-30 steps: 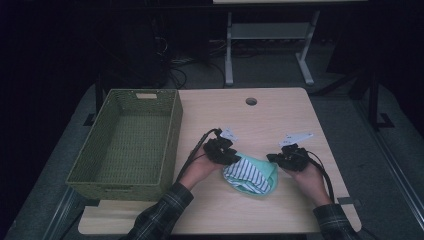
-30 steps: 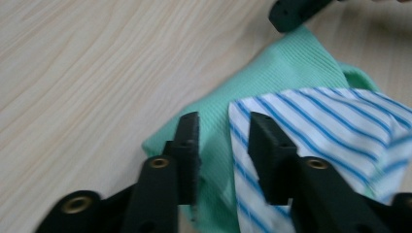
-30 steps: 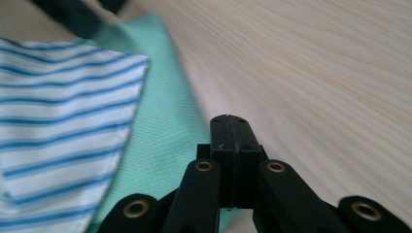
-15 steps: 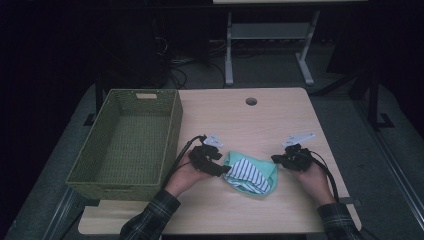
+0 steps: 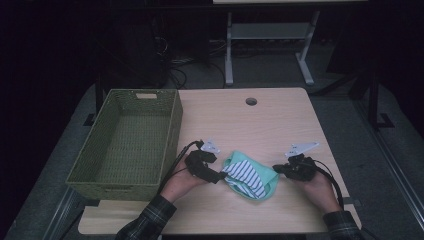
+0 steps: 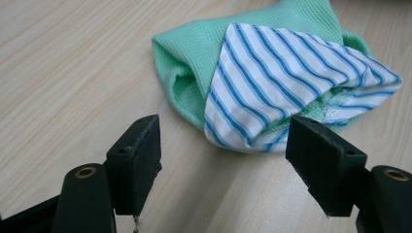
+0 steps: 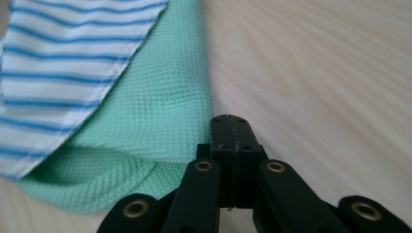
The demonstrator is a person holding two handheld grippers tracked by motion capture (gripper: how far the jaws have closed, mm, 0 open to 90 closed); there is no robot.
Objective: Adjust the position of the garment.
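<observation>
A folded cloth (image 5: 250,178), mint green with a white, blue-striped flap on top, lies on the wooden table (image 5: 250,125) near its front edge. My left gripper (image 5: 220,176) sits at the cloth's left edge and is open. In the left gripper view the jaws (image 6: 224,145) stand wide apart, low over the table, with the cloth's near corner (image 6: 252,92) just beyond them. My right gripper (image 5: 276,170) rests at the cloth's right edge. In the right gripper view it (image 7: 229,131) is pressed shut beside the green fold (image 7: 160,111), nothing visibly between its jaws.
An empty green woven basket (image 5: 172,135) stands along the table's left side, close to my left hand. A round cable hole (image 5: 251,101) is at the table's far middle. A white table frame (image 5: 229,55) stands on the dark floor beyond.
My left gripper has drawn back to the left and toward the person, off the cloth, and now points at its left edge. The right gripper has barely moved.
</observation>
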